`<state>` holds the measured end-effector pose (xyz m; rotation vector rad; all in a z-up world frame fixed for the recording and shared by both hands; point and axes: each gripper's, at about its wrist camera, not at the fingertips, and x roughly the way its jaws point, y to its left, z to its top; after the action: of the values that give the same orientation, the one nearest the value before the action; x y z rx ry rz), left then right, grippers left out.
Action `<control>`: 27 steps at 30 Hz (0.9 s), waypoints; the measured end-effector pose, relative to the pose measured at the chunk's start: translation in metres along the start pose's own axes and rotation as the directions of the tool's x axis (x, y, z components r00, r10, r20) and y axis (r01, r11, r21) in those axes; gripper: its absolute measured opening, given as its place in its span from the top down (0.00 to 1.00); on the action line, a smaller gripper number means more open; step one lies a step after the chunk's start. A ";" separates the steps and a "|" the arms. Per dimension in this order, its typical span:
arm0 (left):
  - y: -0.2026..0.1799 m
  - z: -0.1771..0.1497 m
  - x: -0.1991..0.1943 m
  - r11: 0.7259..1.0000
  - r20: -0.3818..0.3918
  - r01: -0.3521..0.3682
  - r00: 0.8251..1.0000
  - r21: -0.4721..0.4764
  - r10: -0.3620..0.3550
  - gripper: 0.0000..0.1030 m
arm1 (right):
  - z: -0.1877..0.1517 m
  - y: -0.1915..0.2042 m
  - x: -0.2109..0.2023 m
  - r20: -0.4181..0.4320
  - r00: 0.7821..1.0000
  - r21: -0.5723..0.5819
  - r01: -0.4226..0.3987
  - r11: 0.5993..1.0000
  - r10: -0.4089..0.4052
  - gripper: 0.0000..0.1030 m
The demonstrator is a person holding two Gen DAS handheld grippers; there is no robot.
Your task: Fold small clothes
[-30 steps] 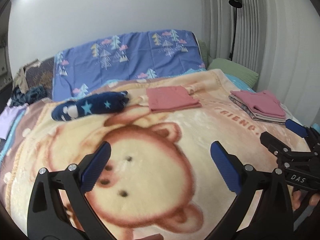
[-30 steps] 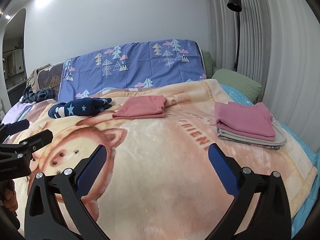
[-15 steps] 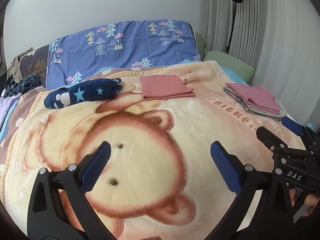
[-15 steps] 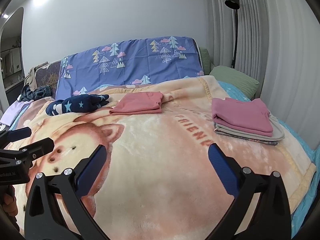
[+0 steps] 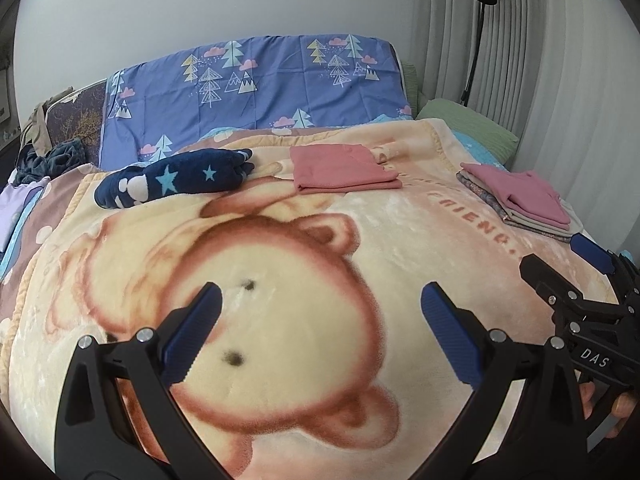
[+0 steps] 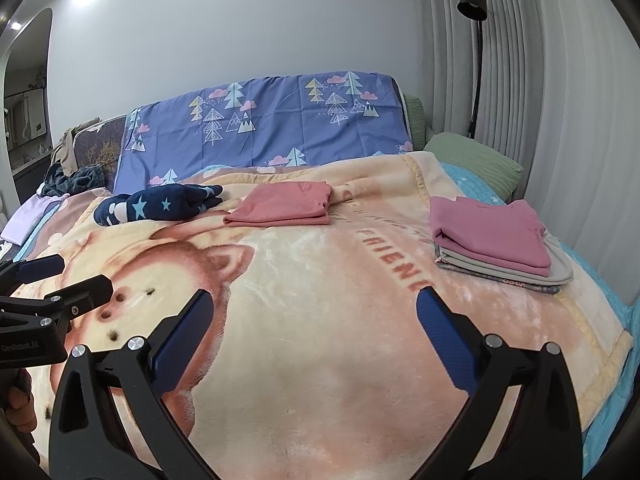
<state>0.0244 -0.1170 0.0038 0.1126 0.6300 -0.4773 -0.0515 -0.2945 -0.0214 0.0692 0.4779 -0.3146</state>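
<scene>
Only the right view shows the arched doorway [image 6: 24,92].

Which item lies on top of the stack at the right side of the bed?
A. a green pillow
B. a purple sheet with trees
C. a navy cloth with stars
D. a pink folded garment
D: a pink folded garment lies on top of the stack, above grey layers; the navy star cloth lies far off on the blanket.

Folded pink garment [image 5: 342,168] on bear blanket [image 5: 280,320], beyond wide-spread jaws.
</scene>
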 end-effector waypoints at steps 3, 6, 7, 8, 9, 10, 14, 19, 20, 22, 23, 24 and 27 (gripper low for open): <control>0.000 -0.001 0.000 1.000 0.008 -0.005 1.000 0.001 0.005 0.02 | 0.000 0.001 0.000 0.001 1.000 -0.001 -0.001 1.000 0.001 0.01; 0.000 -0.001 0.001 1.000 0.007 -0.007 1.000 0.000 0.007 0.02 | 0.000 0.001 0.000 0.000 1.000 0.001 0.001 1.000 -0.001 0.01; 0.001 -0.001 0.001 1.000 0.006 -0.007 1.000 0.000 0.007 0.02 | 0.000 0.001 0.000 0.000 1.000 0.001 0.000 1.000 0.000 0.01; 0.000 -0.001 0.001 1.000 0.006 -0.008 1.000 0.001 0.008 0.02 | 0.000 0.001 0.000 -0.001 1.000 0.003 0.000 1.000 0.000 0.01; 0.000 -0.002 0.001 1.000 0.006 -0.009 1.000 0.003 0.009 0.02 | 0.000 0.002 0.001 -0.001 1.000 0.002 0.000 1.000 0.000 0.01; 0.000 -0.002 0.001 1.000 0.006 -0.009 1.000 0.002 0.009 0.02 | 0.000 0.001 0.001 -0.001 1.000 0.001 0.000 1.000 0.000 0.01; -0.001 -0.002 0.002 1.000 0.003 -0.008 1.000 0.008 0.008 0.02 | 0.000 0.001 0.001 0.000 1.000 0.001 -0.001 1.000 0.001 0.01; -0.002 -0.003 0.004 1.000 -0.001 -0.007 1.000 0.014 0.007 0.02 | 0.000 0.001 0.001 -0.001 1.000 0.002 0.000 1.000 0.000 0.01; -0.002 -0.003 0.004 1.000 -0.002 -0.006 1.000 0.015 0.006 0.02 | 0.000 0.001 0.001 -0.001 1.000 0.002 0.001 1.000 -0.001 0.01; -0.003 -0.005 0.005 1.000 -0.004 -0.006 1.000 0.018 0.006 0.02 | -0.001 0.001 0.002 -0.004 1.000 0.003 0.003 1.000 -0.003 0.01; -0.003 -0.005 0.005 1.000 -0.004 -0.005 1.000 0.019 0.005 0.02 | -0.001 0.001 0.002 -0.006 1.000 0.004 0.005 1.000 -0.005 0.01; -0.003 -0.005 0.005 1.000 -0.004 -0.003 1.000 0.018 0.003 0.02 | -0.002 0.001 0.003 -0.013 1.000 0.005 0.011 1.000 -0.011 0.01; -0.004 -0.007 0.008 1.000 -0.010 0.001 1.000 0.019 0.000 0.02 | -0.002 0.000 0.005 -0.017 1.000 0.007 0.018 1.000 -0.018 0.01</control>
<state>0.0249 -0.1220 -0.0061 0.1330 0.6349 -0.4836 -0.0485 -0.2951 -0.0258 0.0749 0.4947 -0.3336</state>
